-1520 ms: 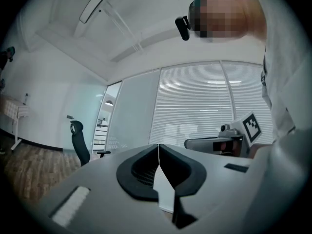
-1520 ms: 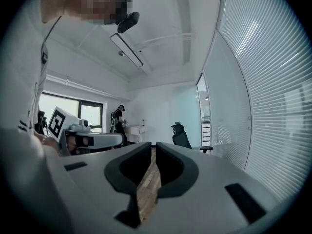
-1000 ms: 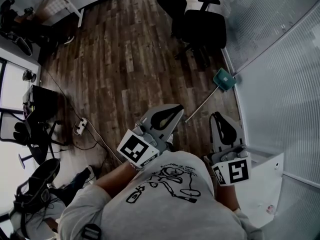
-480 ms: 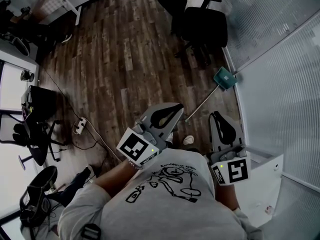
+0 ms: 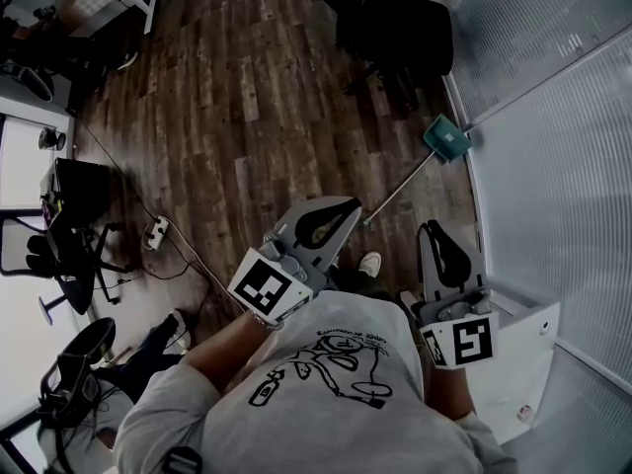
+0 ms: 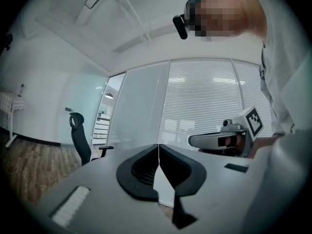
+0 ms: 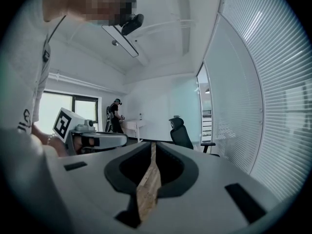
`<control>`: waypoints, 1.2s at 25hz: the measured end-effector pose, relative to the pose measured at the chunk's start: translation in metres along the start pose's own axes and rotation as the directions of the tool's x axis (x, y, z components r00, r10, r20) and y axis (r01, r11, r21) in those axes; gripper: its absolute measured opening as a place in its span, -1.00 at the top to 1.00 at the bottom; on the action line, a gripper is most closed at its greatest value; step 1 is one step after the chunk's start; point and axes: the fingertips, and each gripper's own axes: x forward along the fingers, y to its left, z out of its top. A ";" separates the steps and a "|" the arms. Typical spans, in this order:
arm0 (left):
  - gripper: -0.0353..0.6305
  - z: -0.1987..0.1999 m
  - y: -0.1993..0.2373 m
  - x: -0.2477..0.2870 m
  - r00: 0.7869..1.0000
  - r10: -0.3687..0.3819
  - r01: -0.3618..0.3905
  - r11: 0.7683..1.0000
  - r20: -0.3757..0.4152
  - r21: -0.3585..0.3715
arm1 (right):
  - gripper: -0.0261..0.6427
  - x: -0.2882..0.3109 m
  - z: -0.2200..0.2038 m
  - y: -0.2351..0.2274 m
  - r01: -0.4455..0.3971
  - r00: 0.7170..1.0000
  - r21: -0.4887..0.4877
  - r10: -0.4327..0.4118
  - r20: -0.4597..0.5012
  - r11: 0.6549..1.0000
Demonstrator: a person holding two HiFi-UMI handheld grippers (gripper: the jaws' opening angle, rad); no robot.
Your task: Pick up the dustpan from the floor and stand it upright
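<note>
A teal dustpan [image 5: 446,138] lies on the wooden floor by the glass wall, and its long thin handle [image 5: 400,188] runs back toward me. Both grippers are held up in front of my chest, well short of the dustpan. My left gripper [image 5: 346,208] is shut with nothing in it, its tip near the handle's end in the head view. To the right, my right gripper [image 5: 431,228] is shut and empty too. The left gripper view shows the jaws of that gripper [image 6: 158,146] closed on nothing; the right gripper [image 7: 153,144] looks the same in its own view. Neither gripper view shows the dustpan.
Black office chairs [image 5: 400,33] stand beyond the dustpan. A glass wall with blinds [image 5: 553,166] runs along the right, with a white ledge [image 5: 523,363] at its foot. A power strip [image 5: 155,231] and cables lie on the floor at left. A person [image 7: 114,116] stands far off.
The view has shifted slightly forward; the dustpan sits a little higher in the head view and a shoe has come into sight below the left gripper. Both grippers keep their pose.
</note>
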 end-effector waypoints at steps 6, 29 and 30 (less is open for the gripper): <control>0.88 -0.042 0.006 0.017 0.999 0.003 -0.005 0.999 -0.049 -0.035 | 0.84 0.011 -0.045 -0.013 -0.017 0.999 0.011 0.018 -0.040 1.000; 0.88 -0.365 0.057 0.044 0.965 -0.079 0.073 0.997 -0.249 -0.035 | 0.84 0.072 -0.382 -0.022 -0.046 0.982 0.090 0.062 -0.181 0.995; 0.88 -0.379 0.053 0.044 0.964 -0.089 0.085 0.996 -0.250 -0.028 | 0.84 0.070 -0.395 -0.019 -0.050 0.981 0.089 0.065 -0.181 0.995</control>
